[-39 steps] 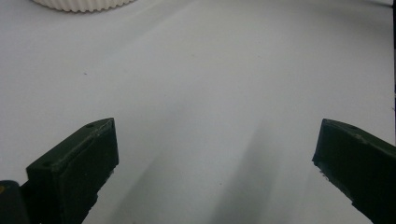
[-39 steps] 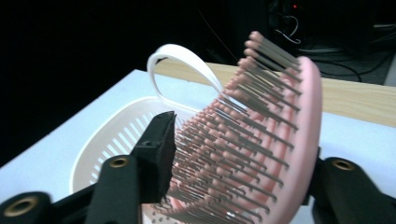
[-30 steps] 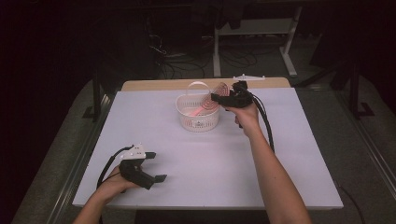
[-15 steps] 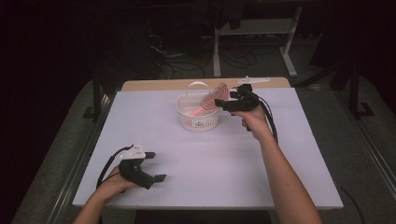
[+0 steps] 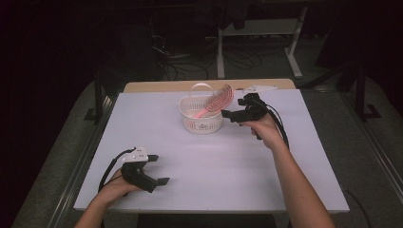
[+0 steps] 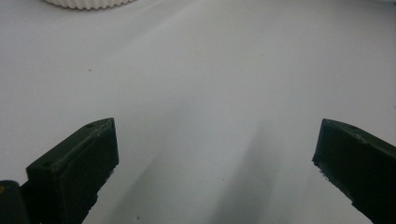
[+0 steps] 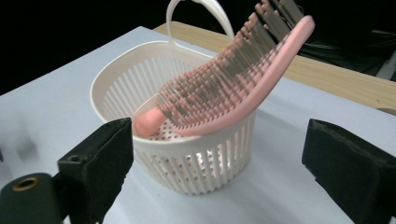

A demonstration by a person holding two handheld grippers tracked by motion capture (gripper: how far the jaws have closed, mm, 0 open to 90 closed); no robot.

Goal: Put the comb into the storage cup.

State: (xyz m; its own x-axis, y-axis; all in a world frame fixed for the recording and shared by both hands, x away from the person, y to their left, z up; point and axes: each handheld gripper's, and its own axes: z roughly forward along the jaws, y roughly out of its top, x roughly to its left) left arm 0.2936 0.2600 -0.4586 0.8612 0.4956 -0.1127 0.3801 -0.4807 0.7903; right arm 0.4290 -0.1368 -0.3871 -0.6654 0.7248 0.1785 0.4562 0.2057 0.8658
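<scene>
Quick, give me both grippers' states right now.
Left gripper: open, holding nothing, low over the table.
Right gripper: jaws just opening, open, nothing between them, beside the basket.

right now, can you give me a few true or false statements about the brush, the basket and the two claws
1. The pink hairbrush lies flat on the table. False: it leans in the white basket, handle end down, head over the rim.
2. The right claw is open, with nothing between its jaws. True; they have just been opening.
3. The left claw grips the basket's handle. False: it is open, near the table's front edge, far from the basket.
4. The basket stands upright. True.
</scene>
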